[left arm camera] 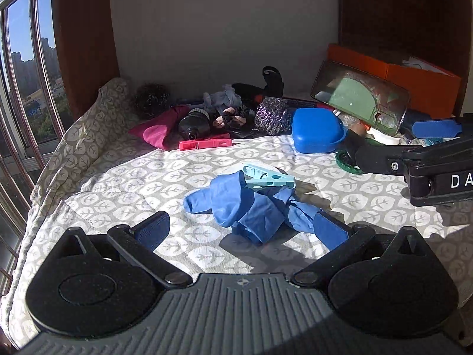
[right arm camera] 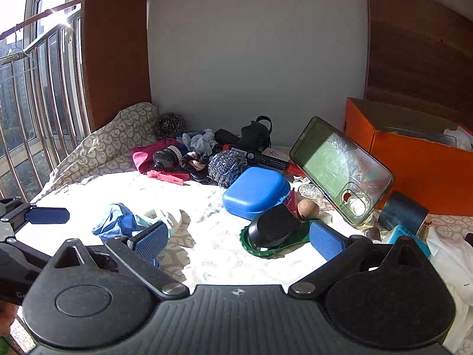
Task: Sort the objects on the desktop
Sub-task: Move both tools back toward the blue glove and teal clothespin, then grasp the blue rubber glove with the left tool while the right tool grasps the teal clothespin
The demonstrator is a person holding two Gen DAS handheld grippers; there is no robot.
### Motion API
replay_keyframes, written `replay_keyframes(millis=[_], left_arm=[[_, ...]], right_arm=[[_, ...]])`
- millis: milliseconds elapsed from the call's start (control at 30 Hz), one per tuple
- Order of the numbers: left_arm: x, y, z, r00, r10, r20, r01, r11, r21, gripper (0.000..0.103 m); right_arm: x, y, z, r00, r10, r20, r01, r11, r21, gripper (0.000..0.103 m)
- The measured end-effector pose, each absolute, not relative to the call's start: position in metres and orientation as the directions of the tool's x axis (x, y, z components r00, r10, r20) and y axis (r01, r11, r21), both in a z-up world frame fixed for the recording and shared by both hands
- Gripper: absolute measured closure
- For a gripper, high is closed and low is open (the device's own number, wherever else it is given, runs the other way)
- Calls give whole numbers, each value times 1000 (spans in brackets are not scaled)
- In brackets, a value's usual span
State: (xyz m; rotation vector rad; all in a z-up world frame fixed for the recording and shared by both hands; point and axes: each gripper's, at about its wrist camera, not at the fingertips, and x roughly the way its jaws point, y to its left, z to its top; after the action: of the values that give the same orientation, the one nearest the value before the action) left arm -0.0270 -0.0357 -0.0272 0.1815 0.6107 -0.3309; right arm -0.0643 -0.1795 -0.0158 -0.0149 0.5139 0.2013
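At the far left a window [left arm camera: 26,68] with metal rails lets hard sun fall across the counter [left arm camera: 142,177], which is draped in a soft grey cloth printed with white leaf shapes and bunched into a ridge along its left edge. Against the wall sits a dark wire scouring ball [left arm camera: 152,99], then a folded magenta cloth [left arm camera: 159,128] with a dark ribbed bottle [left arm camera: 195,124] lying on its side against it. A flat pink plastic clip [left arm camera: 205,144] lies just in front of the bottle. Behind it are fabric hair ties [left arm camera: 229,118] and a glittery silver steel-wool pad [left arm camera: 270,115].

In the middle foreground, the left tool [left arm camera: 241,230] has its ribbed blue pads spread wide either side of a crumpled blue rubber glove [left arm camera: 251,204], the right pad touching the glove's edge. A pale mint plastic clothes peg [left arm camera: 267,177] rests on top of the glove.

Further right lies a smooth, rounded blue plastic case [right arm camera: 255,192]. The right tool [right arm camera: 238,239] is also spread open, low over the cloth, with a black domed object [right arm camera: 273,227] on a scalloped green lid [right arm camera: 266,250] between its pads. A clear glossy phone case [right arm camera: 341,171] leans tilted beside a round brown nut-like ball [right arm camera: 308,209]. Behind stands an orange cardboard box [right arm camera: 419,159], with a dark tape roll [right arm camera: 403,214] before it.
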Motion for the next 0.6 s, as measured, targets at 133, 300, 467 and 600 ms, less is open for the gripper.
replay_keyframes(millis=[133,300,467,600], left_arm=[[-9,-31,-41,747,-253,-615,340,940,27,0],[-2,6,-44,771,-209,-602,266,964,6,2],[1,33,-41,810,-153,-566,238,968,78,2],[0,30,-38,820,-170,-547,252,965,78,0]], right_arm=[[-60,-178,-19,840,215,-498,-221,974,48,0],[-55,-171,-22,829,296,-475,-297,952,74,0],[-39,-149,-25,766,454,-455,-459,882,106,3],[-24,-126,-27,727,492,-480,-533,844,58,21]])
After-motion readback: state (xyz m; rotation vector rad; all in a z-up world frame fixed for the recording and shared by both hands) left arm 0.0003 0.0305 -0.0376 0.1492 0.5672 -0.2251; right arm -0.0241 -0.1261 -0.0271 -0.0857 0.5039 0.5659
